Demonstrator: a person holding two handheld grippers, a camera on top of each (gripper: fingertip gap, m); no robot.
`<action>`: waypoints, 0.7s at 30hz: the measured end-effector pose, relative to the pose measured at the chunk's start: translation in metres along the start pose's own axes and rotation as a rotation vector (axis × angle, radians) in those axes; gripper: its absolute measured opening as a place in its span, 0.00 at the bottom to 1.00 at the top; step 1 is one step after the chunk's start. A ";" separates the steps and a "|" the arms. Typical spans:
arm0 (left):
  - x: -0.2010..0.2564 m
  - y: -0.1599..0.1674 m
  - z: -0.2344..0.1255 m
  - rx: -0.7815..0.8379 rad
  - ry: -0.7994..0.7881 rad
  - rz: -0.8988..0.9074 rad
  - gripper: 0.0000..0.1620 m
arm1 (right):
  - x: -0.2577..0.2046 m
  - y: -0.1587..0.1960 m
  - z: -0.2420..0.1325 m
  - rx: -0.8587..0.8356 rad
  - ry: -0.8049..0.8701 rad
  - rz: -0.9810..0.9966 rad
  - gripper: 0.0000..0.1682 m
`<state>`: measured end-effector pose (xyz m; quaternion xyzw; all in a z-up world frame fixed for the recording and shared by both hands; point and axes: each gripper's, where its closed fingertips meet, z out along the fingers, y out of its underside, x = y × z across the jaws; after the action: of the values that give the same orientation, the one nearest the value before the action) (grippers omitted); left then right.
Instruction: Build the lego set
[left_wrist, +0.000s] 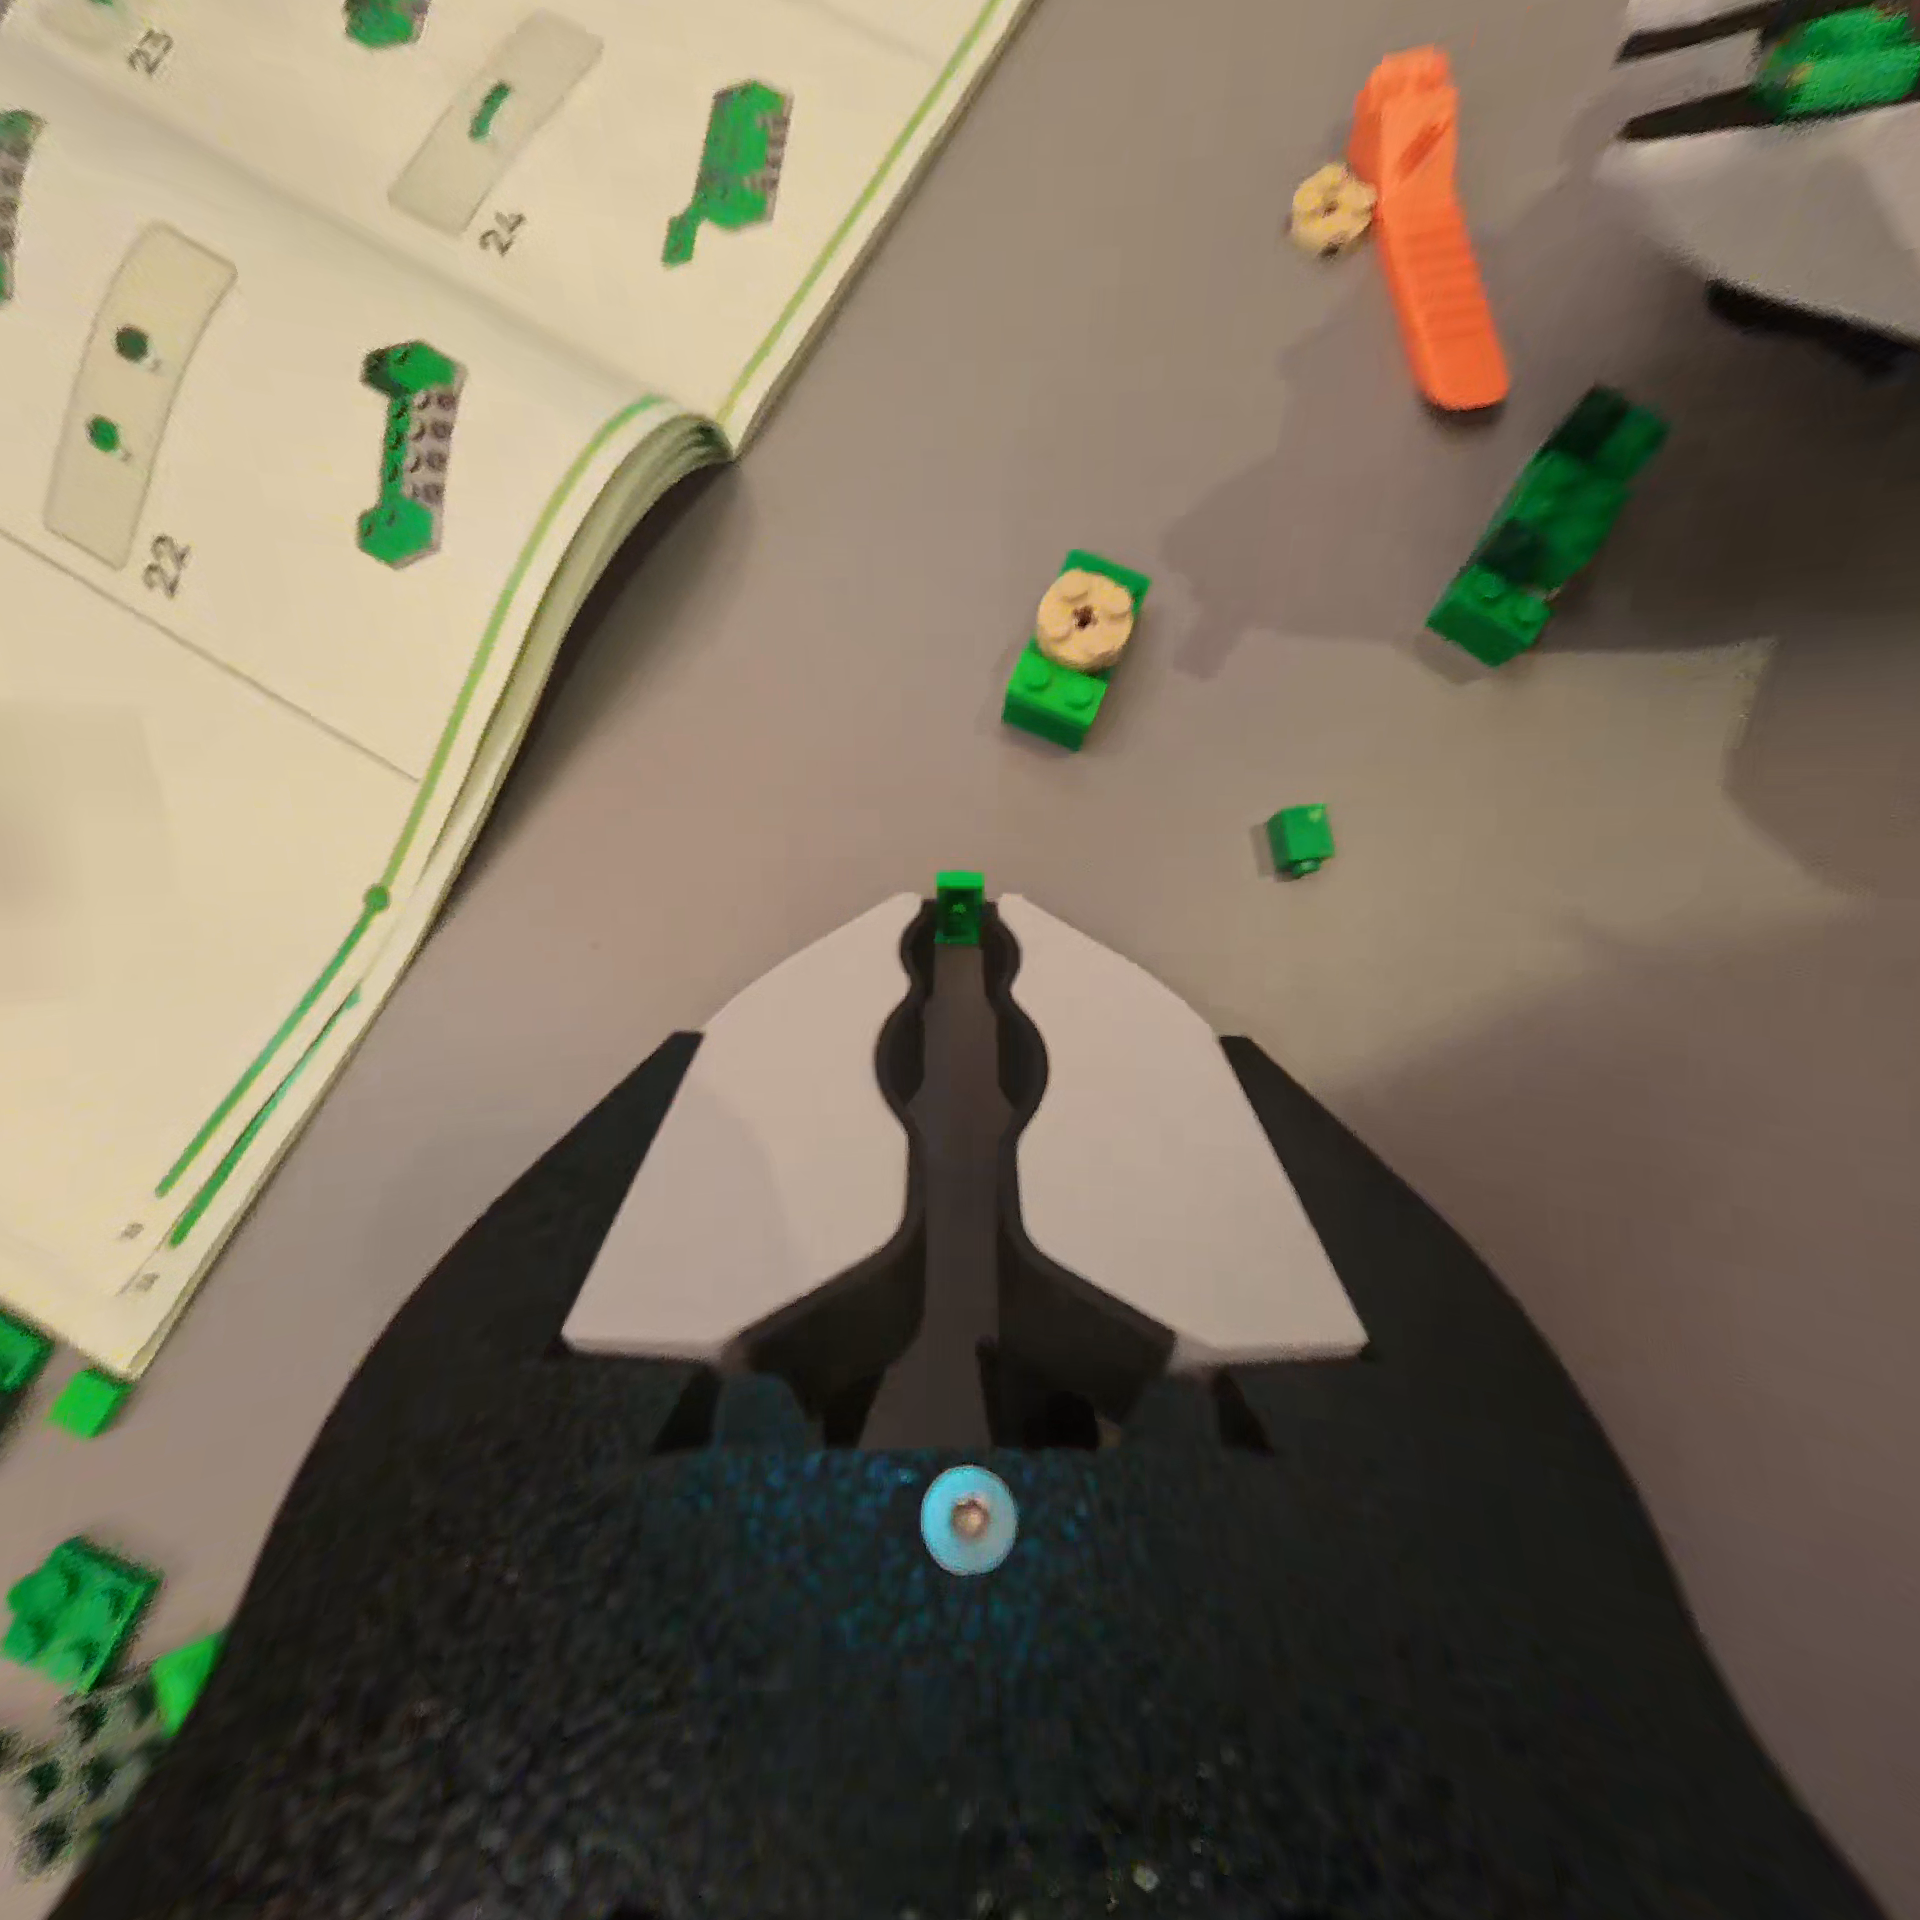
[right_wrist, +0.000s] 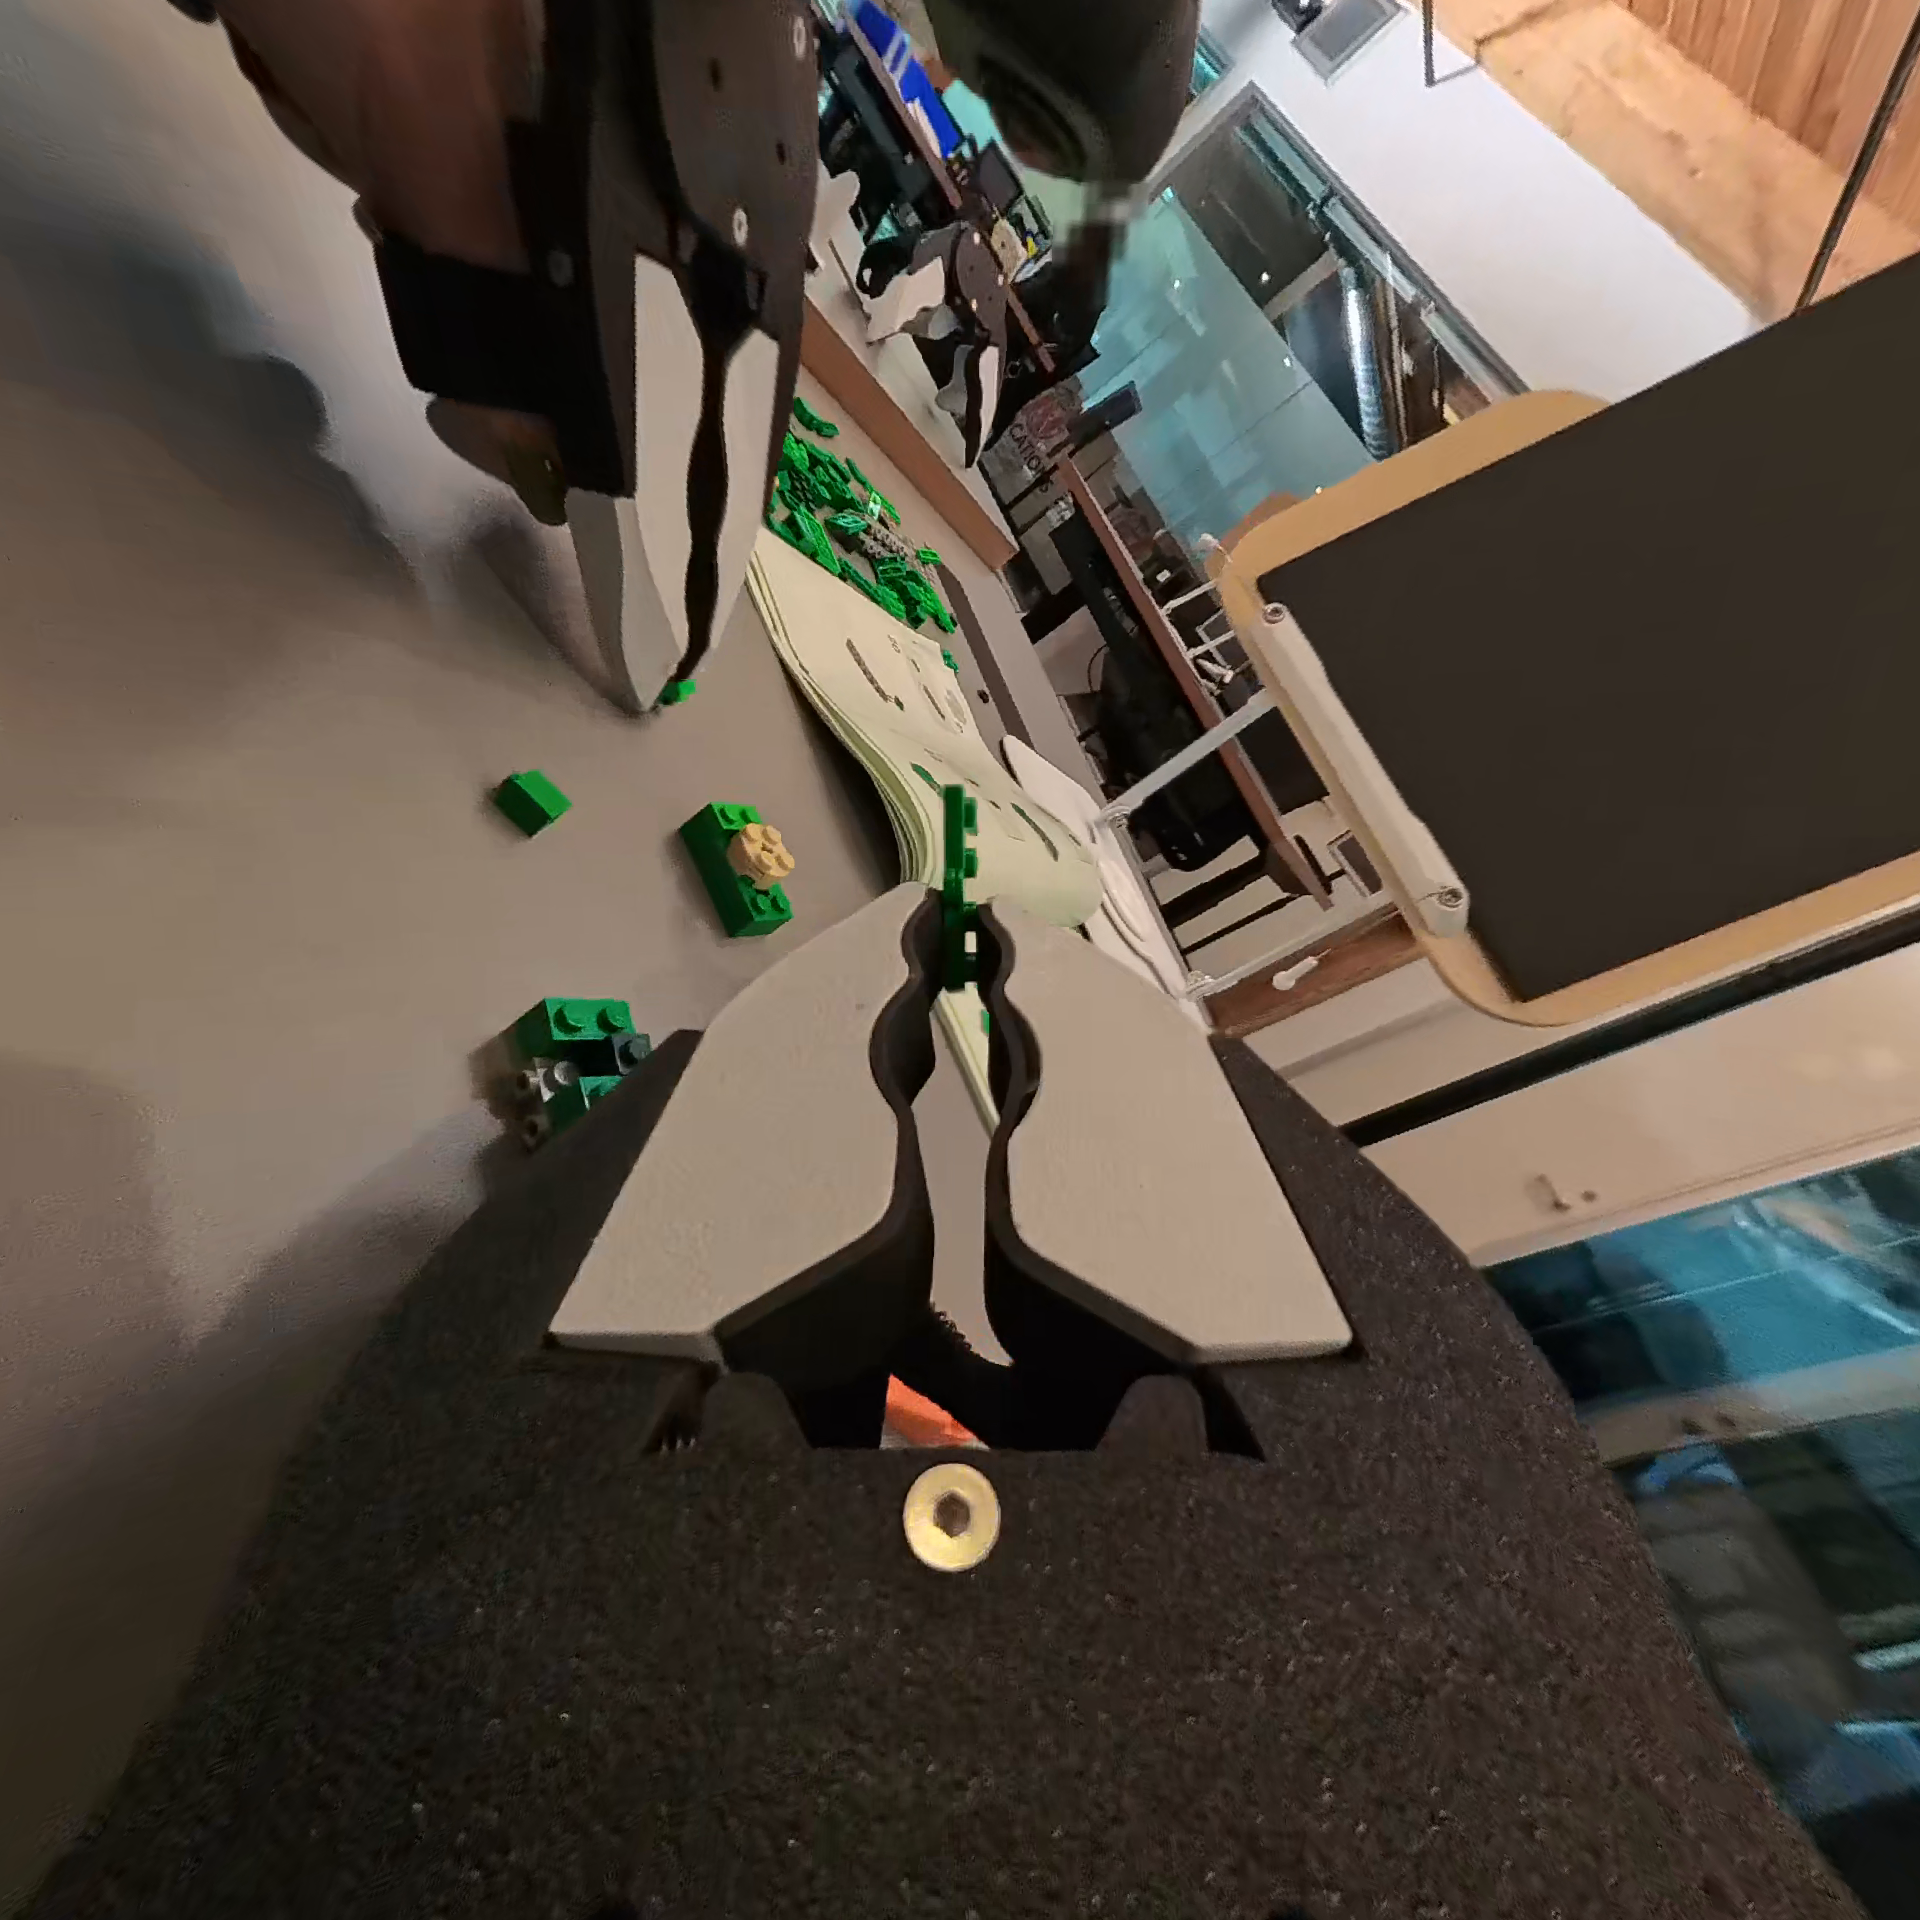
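Note:
My left gripper (left_wrist: 958, 914) is shut on a tiny green brick (left_wrist: 957, 906) at the grey table; it shows in the right wrist view (right_wrist: 670, 691) with the brick (right_wrist: 678, 689) at its tips. My right gripper (right_wrist: 958, 935) is shut on a thin green plate (right_wrist: 958, 883) held on edge above the table; it also shows in the left wrist view (left_wrist: 1766, 94). A green brick with a tan round piece on it (left_wrist: 1081, 644) lies ahead of the left gripper. A partly built green assembly (left_wrist: 1548, 540) lies to the right, and a small green cube (left_wrist: 1299, 840) is close by.
An open instruction booklet (left_wrist: 312, 520) covers the left of the table. An orange brick separator (left_wrist: 1429, 229) and a loose tan round piece (left_wrist: 1330, 208) lie at the back. Loose green pieces (left_wrist: 73, 1631) sit at lower left, a pile (right_wrist: 852, 520) beyond the booklet.

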<state>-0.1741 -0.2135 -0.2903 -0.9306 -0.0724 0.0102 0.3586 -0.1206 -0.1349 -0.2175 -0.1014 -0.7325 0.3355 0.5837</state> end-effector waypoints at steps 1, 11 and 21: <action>0.002 -0.002 0.001 0.023 0.025 -0.018 0.08 | 0.001 -0.001 -0.001 0.005 0.012 -0.011 0.03; 0.025 -0.045 -0.014 0.274 0.090 0.037 0.36 | 0.009 0.000 -0.007 0.040 0.076 -0.122 0.03; 0.103 -0.090 -0.016 0.548 0.246 0.176 0.06 | -0.014 -0.013 -0.008 0.085 0.027 -0.329 0.03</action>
<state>-0.0825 -0.1438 -0.2148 -0.7962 0.0578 -0.0523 0.6000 -0.1060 -0.1488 -0.2200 0.0401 -0.7163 0.2648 0.6443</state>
